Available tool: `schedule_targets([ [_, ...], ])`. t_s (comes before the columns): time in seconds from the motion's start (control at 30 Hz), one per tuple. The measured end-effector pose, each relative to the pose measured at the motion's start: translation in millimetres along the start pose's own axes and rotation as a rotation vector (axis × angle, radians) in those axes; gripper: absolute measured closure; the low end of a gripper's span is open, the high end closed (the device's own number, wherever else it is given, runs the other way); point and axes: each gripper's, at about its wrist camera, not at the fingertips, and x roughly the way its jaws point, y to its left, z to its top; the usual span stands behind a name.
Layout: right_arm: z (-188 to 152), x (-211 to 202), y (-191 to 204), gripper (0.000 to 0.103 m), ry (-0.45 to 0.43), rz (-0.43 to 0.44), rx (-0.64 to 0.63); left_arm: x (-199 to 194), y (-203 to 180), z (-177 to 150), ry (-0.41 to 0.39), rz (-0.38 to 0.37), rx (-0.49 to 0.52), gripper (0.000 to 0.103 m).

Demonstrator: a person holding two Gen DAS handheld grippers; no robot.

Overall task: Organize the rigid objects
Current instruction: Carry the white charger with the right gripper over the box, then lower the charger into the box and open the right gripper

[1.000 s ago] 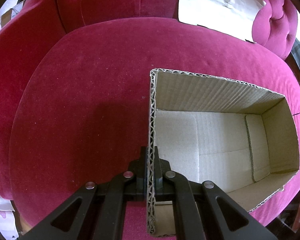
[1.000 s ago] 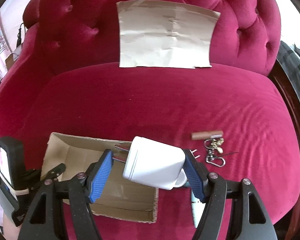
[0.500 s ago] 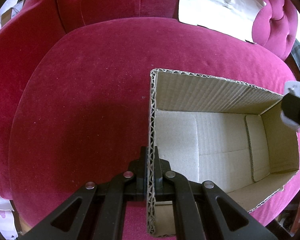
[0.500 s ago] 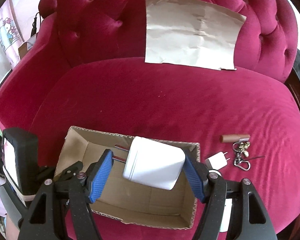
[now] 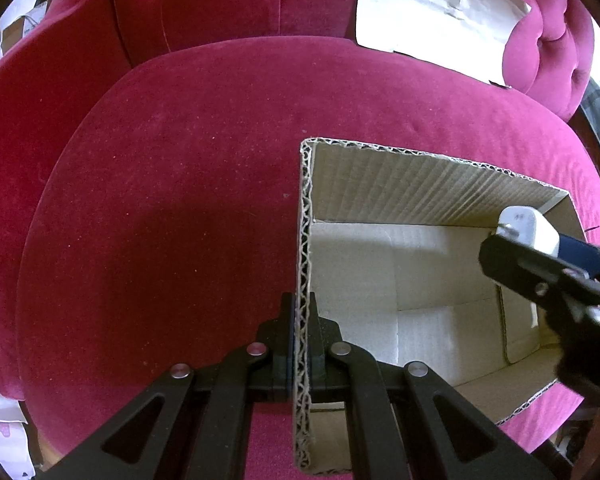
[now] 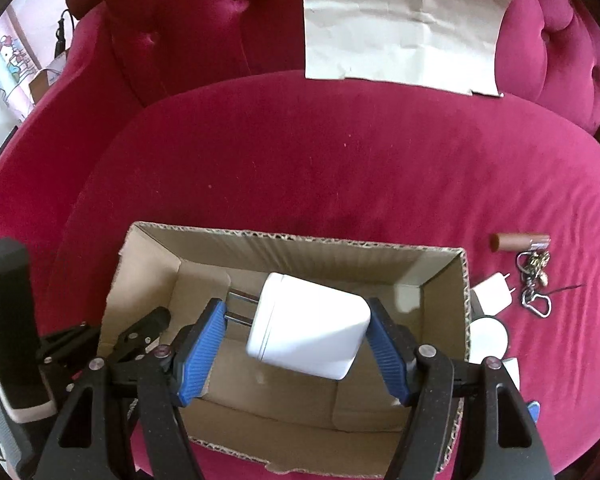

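Observation:
An open cardboard box (image 5: 416, 184) (image 6: 300, 242) sits on the red velvet seat. My left gripper (image 5: 302, 320) (image 6: 148, 328) is shut on the box's left wall, which runs between its fingers. My right gripper (image 6: 296, 330) (image 5: 512, 248) is shut on a white power adapter (image 6: 312, 330) (image 5: 528, 230) with two metal prongs; its blue pads press the prong end and the opposite end. The adapter hangs over the inside of the box, above its floor. Nothing else lies in the box.
Right of the box on the seat lie a small white plug (image 6: 494, 292), a round white object (image 6: 488, 338), a brown cylinder (image 6: 518, 241) and a key ring with a carabiner (image 6: 536, 284). A sheet of brown paper (image 6: 404, 24) leans on the tufted backrest.
My right gripper has carried the adapter leftward and down, from beside the box's right end to over its inside. The left gripper and the box stayed still.

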Motion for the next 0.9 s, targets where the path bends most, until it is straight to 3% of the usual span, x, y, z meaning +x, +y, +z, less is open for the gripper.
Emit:
schedule_targets([
  [0.43,0.4,3.6,1.9,0.029,0.003,0.021,0.002,0.6,-0.3,-0.1,-0.001,0.000,-0.001,0.100],
  [0.47,0.4,1.2,3.3,0.027,-0.007,0.012,-0.007,0.8,-0.4,-0.1,0.000,-0.002,-0.001,0.100],
  [0.57,1.1,-3.0,3.4,0.010,-0.034,-0.019,-0.013,1.1,-1.2,-0.4,-0.002,0.002,0.003,0.100],
  [0.7,3.0,1.3,-0.3,0.001,-0.016,-0.028,-0.007,0.9,-1.3,0.0,-0.002,0.000,0.000,0.100],
  [0.9,4.7,-7.3,2.6,0.000,-0.046,-0.040,-0.028,1.1,-0.5,0.4,-0.002,-0.003,-0.002,0.100],
])
